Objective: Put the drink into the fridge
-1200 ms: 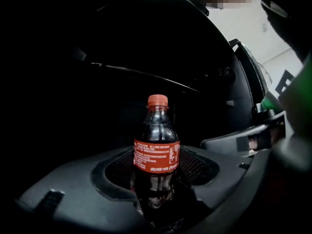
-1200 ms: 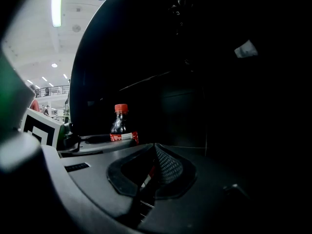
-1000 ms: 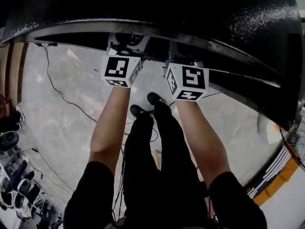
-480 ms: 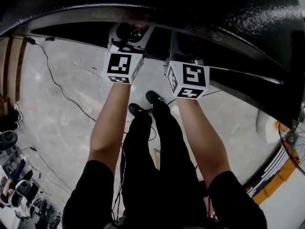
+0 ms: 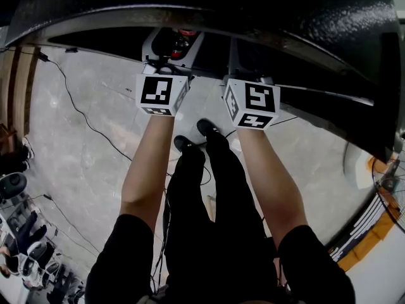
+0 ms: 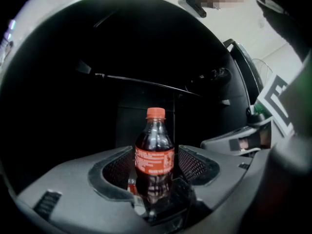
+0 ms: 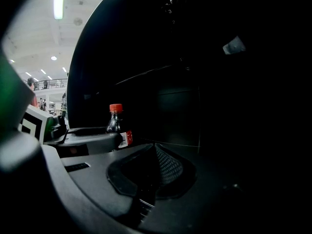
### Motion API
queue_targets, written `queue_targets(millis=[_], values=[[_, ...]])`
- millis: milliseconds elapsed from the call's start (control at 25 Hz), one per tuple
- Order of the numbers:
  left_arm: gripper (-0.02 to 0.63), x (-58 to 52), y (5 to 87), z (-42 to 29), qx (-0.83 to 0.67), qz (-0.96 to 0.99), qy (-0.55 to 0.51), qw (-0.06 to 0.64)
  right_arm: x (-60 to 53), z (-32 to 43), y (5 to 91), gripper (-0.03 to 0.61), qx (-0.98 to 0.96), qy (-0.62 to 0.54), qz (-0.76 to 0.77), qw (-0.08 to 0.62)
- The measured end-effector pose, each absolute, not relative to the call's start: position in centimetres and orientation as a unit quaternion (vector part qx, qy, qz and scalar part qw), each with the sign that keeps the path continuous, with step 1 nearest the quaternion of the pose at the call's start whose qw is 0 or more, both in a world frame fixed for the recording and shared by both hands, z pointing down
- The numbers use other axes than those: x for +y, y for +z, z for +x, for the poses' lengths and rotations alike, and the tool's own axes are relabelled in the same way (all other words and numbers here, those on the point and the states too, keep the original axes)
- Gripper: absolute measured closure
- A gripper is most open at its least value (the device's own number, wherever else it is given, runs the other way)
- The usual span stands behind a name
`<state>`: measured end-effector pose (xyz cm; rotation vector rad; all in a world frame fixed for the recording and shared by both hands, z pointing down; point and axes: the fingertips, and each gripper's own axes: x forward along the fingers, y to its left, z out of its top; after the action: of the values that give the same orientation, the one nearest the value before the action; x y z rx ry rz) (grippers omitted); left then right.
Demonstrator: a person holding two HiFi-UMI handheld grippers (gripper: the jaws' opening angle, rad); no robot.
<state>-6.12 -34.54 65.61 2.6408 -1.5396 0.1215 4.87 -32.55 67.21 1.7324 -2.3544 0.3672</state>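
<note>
Grey concrete floor (image 5: pixel 82 151) crossed by a thin black cable (image 5: pixel 79 113) lay under the person, whose black trousers (image 5: pixel 209 233) and black shoes (image 5: pixel 205 130) filled the bottom middle of the head view. Two bare forearms ran up from there, side by side, each ending in a marker cube: the left cube (image 5: pixel 161 94) and the right cube (image 5: pixel 251 104) stood near each other, not touching.

Beyond the left cube, the left gripper (image 6: pixel 155 184) had its jaws clamped on a small cola bottle (image 6: pixel 154 160), upright, with a red label and a red cap (image 6: pixel 155 113). The mesh pads (image 6: pixel 192 165) pressed the bottle's lower half from both sides. The right gripper (image 7: pixel 155 147) held nothing; its jaws were drawn together until the mesh pads met. Its own view showed the bottle (image 7: pixel 117 123) off to its left, apart from it.

Farthest off, the black fridge (image 5: pixel 253 11) arched across the top of the head view, and both grippers pointed into its dark opening, where a thin bright bar (image 6: pixel 146 82) crossed the interior.

A second earlier the red cap had been hidden at the fridge's front edge; it showed half a second ago, and now cap (image 5: pixel 185 33) and bottle neck stood plainly past that edge.
</note>
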Motion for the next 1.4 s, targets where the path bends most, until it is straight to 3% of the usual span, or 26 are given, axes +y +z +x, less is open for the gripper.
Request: queue_targets(millis=[160,440,600,760,960,1400], values=[[0.326,-32.4,66.6,-7.1,-0.516,0.852,0.054,0.061,-31.6,4.1,67.3,0.555,-0.799,0.119,0.58,0.105],[0.519,-28.6,59.7,-9.6,-0.545,0.835,0.008,0.068,-27.9,1.9,62.6,0.557,-0.806,0.127,0.569,0.105],[0.587,-26.3,54.9,-10.7,-0.55,0.831,-0.003,0.08,-26.1,1.2,58.0,0.557,-0.811,0.119,0.566,0.095],[0.6,-23.3,50.4,-12.3,-0.557,0.824,-0.01,0.103,-23.7,0.4,52.2,0.557,-0.815,0.105,0.562,0.096],[0.6,-20.8,44.0,-13.3,-0.543,0.836,0.006,0.076,-21.5,-0.8,44.8,0.557,-0.836,0.086,0.538,0.07],[0.6,-17.0,32.8,-14.0,-0.53,0.844,-0.028,0.081,-16.4,-0.3,35.3,0.557,-0.852,0.051,0.518,0.06]])
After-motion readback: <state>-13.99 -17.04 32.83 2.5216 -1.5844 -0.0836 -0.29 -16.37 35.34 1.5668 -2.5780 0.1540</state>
